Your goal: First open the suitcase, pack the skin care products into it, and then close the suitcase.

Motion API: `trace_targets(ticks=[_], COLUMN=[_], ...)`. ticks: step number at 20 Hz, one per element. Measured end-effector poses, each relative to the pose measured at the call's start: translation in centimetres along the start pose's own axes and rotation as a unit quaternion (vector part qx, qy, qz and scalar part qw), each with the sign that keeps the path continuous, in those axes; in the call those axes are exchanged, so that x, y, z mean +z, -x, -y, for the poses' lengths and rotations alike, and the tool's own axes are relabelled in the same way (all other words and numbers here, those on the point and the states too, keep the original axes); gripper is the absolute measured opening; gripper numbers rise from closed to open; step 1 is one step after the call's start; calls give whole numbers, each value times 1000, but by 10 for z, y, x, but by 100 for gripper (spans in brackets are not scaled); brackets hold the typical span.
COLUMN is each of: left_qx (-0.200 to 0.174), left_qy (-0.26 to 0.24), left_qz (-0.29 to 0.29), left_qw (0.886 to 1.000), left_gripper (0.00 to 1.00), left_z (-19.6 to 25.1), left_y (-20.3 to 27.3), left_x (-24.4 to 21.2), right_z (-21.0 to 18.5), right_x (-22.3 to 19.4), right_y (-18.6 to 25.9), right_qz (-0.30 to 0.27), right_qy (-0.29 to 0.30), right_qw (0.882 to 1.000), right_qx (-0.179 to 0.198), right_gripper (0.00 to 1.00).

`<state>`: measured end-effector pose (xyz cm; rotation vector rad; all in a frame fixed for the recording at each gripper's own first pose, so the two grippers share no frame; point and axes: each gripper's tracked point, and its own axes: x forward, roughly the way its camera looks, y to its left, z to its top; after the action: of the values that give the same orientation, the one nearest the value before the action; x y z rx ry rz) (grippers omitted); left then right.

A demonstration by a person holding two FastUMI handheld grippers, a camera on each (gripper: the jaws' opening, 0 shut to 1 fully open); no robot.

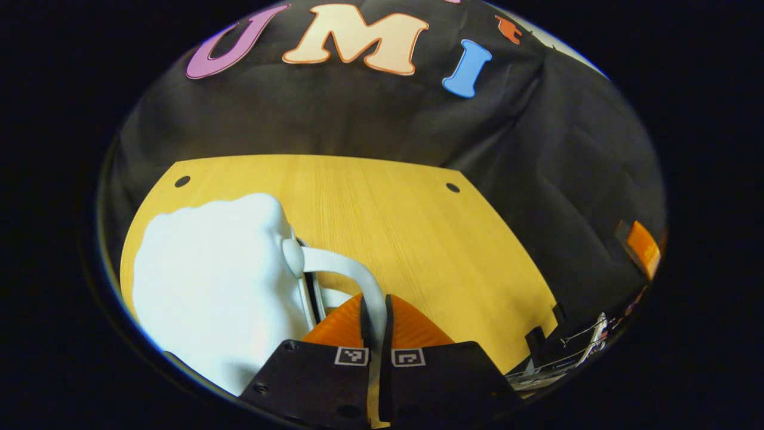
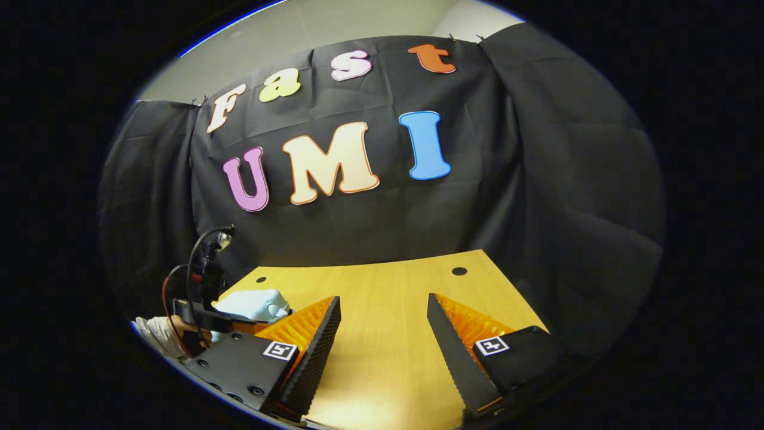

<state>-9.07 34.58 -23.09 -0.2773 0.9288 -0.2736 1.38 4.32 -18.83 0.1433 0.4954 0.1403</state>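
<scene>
Left gripper (image 1: 376, 322) pinched tight on the white handle (image 1: 352, 269) of the pale suitcase (image 1: 215, 286), lower left of the left gripper view, on the wooden table (image 1: 418, 239). Right gripper (image 2: 382, 340) spread wide and holding nothing, low centre of the right gripper view, well apart from the suitcase at lower left. Probably moving or closing the case, though lid state too washed out to tell. Next: keep the hold on the handle, bring the free gripper over to steady the shell
</scene>
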Motion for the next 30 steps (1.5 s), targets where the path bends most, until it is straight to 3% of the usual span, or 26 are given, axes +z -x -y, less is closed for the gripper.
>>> trace_targets(ticks=[4, 5, 7, 9, 10, 13, 16, 22, 24, 26, 30], left_qx=[29, 52, 105, 144, 157, 172, 186, 185, 176, 159, 150], left_qy=[-37, -52, -87, -120, -125, -105, -100, -124, -135, -134, -137], left_qz=[-4, 7, 77, 152, 183, 266, 325, 408, 415, 411, 413], left_qw=[999, 997, 988, 971, 962, 943, 922, 885, 882, 888, 888], left_gripper=[1, 0, 14, 56, 77, 75, 78, 94, 94, 95, 94], left_z=[3, 1, 2, 13, 20, 56, 87, 143, 151, 159, 155], left_y=[-19, -16, -7, 18, 35, 87, 140, 218, 228, 236, 251], left_x=[-17, -15, 9, 46, 64, 109, 138, 140, 140, 130, 124], right_z=[18, 20, 24, 28, 30, 26, 26, 28, 23, 8, -9], right_x=[-2, -4, -1, 5, 8, 21, 47, 105, 116, 121, 125], right_y=[10, 13, 17, 17, 17, 26, 34, 65, 78, 92, 113], right_qz=[-2, -1, 5, 12, 16, 29, 63, 155, 182, 194, 208], right_qy=[1, 1, 5, 14, 18, 13, 19, 28, 31, 34, 49], right_qw=[1000, 1000, 1000, 1000, 1000, 999, 996, 986, 982, 980, 977], right_qx=[-11, -11, -10, -4, 2, 40, 65, 46, 33, 30, 22], right_gripper=[93, 93, 93, 89, 94, 99, 99, 98, 98, 98, 98])
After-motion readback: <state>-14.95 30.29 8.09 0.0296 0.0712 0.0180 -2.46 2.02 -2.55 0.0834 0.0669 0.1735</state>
